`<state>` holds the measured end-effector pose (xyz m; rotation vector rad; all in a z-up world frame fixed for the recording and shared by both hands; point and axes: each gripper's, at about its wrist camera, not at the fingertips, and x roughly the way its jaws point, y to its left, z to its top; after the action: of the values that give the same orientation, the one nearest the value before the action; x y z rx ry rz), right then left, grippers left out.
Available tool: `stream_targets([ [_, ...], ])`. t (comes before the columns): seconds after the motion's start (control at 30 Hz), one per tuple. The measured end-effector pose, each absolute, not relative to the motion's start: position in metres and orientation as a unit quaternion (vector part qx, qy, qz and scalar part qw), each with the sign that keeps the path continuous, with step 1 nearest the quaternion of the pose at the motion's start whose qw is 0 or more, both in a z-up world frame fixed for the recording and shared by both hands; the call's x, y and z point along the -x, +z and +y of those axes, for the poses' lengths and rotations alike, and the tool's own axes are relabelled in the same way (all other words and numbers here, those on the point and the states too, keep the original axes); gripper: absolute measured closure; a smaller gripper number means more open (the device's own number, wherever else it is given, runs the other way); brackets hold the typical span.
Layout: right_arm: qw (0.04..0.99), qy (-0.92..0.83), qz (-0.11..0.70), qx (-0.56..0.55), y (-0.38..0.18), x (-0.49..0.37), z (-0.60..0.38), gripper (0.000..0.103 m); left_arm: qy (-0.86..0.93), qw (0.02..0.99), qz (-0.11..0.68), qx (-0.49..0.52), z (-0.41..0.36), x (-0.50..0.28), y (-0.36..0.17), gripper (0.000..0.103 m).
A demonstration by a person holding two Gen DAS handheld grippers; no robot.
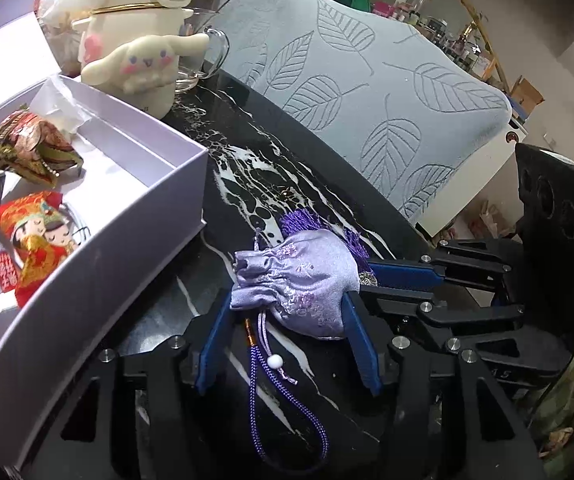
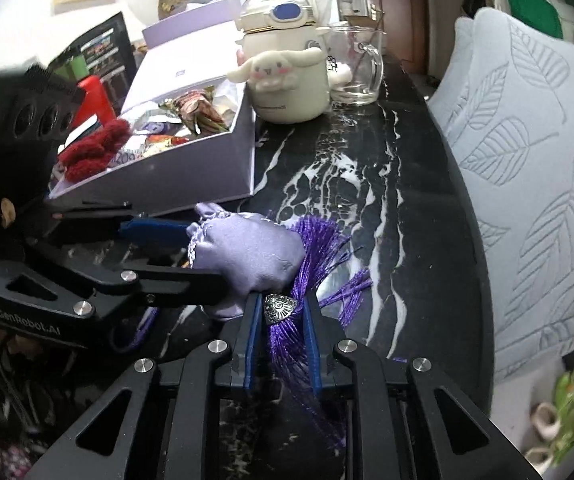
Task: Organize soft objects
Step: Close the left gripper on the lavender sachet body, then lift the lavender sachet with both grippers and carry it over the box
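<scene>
A lilac satin drawstring pouch (image 1: 303, 284) with a purple tassel (image 2: 315, 256) lies on the black marble table (image 1: 247, 168). My left gripper (image 1: 287, 304) has its blue fingers on both sides of the pouch, shut on it. My right gripper (image 2: 281, 310) comes from the other side and is shut on the tassel's silver cap (image 2: 280, 308). The pouch also shows in the right wrist view (image 2: 247, 256). A lilac open box (image 1: 99, 264) at the left holds a red pouch (image 1: 39, 240) and a brocade pouch (image 1: 31, 148).
A cream Cinnamoroll kettle (image 1: 139, 52) and a glass mug (image 1: 211, 56) stand behind the box. A grey leaf-patterned cushion (image 1: 367, 92) runs along the table's far edge. The pouch's purple cord with a white bead (image 1: 275, 360) trails toward me. Red knitted items (image 2: 95, 148) lie in the box.
</scene>
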<state>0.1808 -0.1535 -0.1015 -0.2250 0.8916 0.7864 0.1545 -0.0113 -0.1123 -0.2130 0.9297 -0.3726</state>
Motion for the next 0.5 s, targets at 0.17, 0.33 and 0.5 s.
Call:
stream_targets([
  [0.17,0.823,0.38,0.415,0.08,-0.096,-0.173,-0.158,0.083,-0.17,0.879,0.435,0.1,-0.011,-0.138,-0.102,0.048],
  [0.33,0.825,0.391,0.404,0.064,-0.086,-0.158,-0.16,0.083,-0.161,0.887,0.421,0.097,-0.01,-0.121,-0.089,0.048],
  [0.5,0.826,0.4,0.393,0.062,-0.079,-0.143,-0.157,0.083,-0.149,0.895,0.41,0.095,-0.007,-0.1,-0.08,0.048],
])
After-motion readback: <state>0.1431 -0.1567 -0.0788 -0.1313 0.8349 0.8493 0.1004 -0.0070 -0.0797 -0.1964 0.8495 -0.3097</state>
